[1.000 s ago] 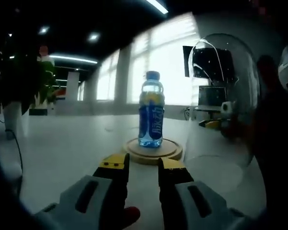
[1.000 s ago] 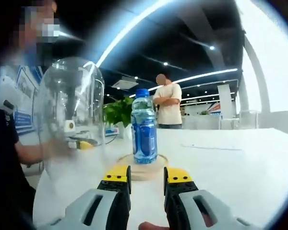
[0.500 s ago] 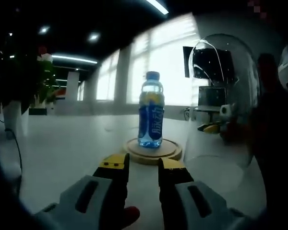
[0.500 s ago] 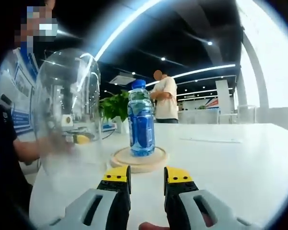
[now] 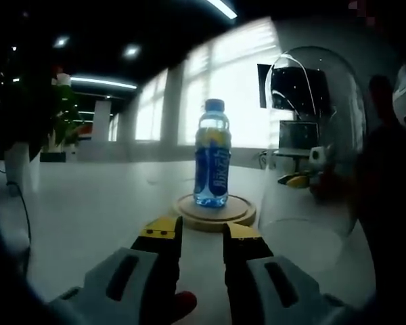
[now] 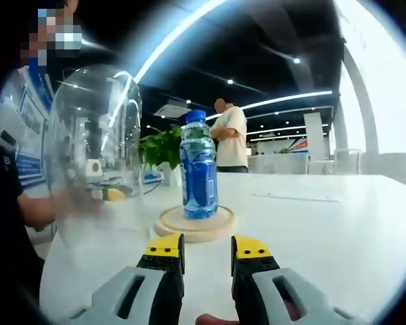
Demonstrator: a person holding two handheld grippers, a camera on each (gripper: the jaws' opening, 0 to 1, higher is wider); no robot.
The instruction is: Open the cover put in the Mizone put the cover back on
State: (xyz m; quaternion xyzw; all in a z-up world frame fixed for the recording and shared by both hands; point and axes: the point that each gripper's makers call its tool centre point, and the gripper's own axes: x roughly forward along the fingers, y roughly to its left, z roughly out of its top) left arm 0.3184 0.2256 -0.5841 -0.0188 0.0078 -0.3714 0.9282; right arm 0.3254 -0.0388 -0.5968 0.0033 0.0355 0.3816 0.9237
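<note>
Mizone bottle stood upright on the round wooden base, blue cap on, on the white table. In the left gripper view the left gripper sat low on the table, yellow-tipped jaws parted with a narrow gap, gripping nothing; bottle and base lay straight ahead, just beyond the tips. Clear glass dome cover stood off the base, to the right of the bottle, resting on the table.

Right gripper view: right gripper likewise slack, jaws apart and empty, base near ahead, bottle centred on it. Dome to the left. A person stood behind, arms folded, beside a green plant.
</note>
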